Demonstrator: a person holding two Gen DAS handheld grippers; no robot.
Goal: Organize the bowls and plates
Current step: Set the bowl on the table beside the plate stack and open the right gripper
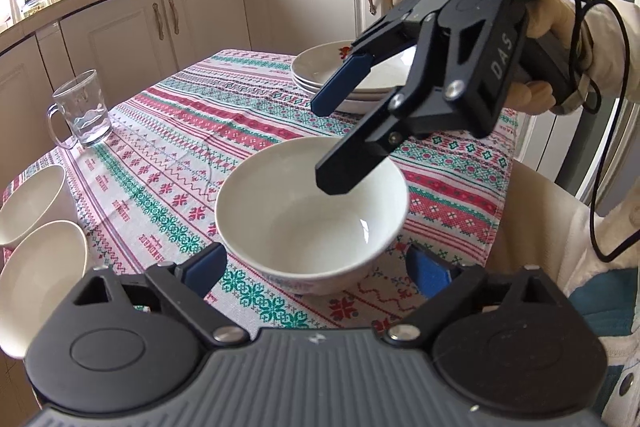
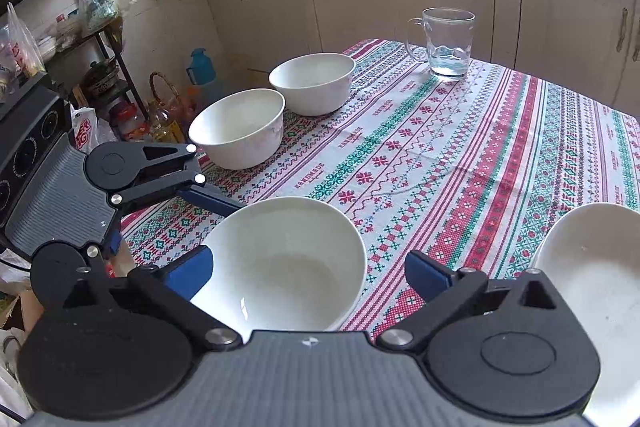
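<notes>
Two white bowls (image 2: 272, 107) are seen side by side at the left edge of a desk (image 2: 480, 155) covered by a patterned cloth. Nearer the middle, a white bowl (image 1: 312, 211) is set on the cloth between the wide-open jaws of the left gripper (image 1: 316, 271), which are not pressed on it. Above its rim, the right gripper (image 1: 332, 143) is held with jaws spread wide and empty. A glass mug (image 2: 448, 43) is placed behind, and stacked plates (image 1: 320, 75) at the right.

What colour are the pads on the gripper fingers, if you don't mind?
Blue pads, clearest in the right wrist view.
</notes>
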